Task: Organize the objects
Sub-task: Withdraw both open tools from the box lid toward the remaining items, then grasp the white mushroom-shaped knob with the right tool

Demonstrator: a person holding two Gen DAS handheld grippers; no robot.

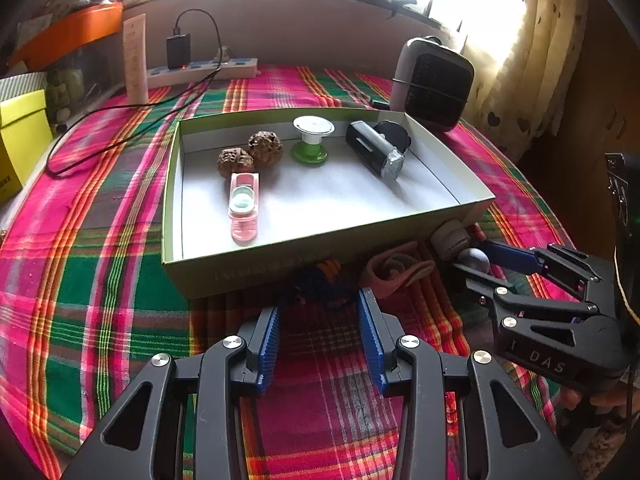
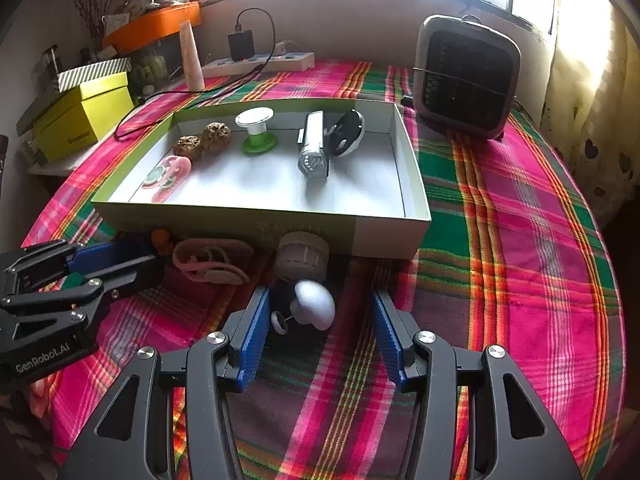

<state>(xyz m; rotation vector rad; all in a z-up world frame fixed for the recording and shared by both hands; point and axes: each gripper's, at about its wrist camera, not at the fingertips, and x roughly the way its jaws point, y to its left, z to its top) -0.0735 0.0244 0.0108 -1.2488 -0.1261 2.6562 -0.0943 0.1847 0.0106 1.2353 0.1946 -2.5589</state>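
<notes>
A shallow green-rimmed box [image 1: 176, 184] [image 2: 416, 184] holds two walnuts [image 1: 250, 152], a pink case [image 1: 244, 204], a green-and-white spool [image 1: 312, 140], a black torch [image 1: 374, 152] and a black-and-white round piece [image 2: 348, 132]. On the cloth in front of the box lie a dark blue and orange item [image 1: 320, 276], a pink strap [image 2: 212, 260], a ribbed white cap [image 2: 304, 256] and a white mushroom-shaped piece [image 2: 316, 304]. My left gripper [image 1: 320, 304] [image 2: 154, 258] is open, its tips just short of the blue and orange item. My right gripper [image 2: 320, 296] [image 1: 472, 258] is open wide around the white piece, pads not touching it.
A grey fan heater [image 2: 464, 76] stands behind the box's right corner. A power strip [image 1: 200, 70] with a black charger and its cable runs along the back left. A yellow box [image 2: 84, 116], an orange tray [image 2: 152, 26] and a curtain [image 1: 532, 52] edge the plaid table.
</notes>
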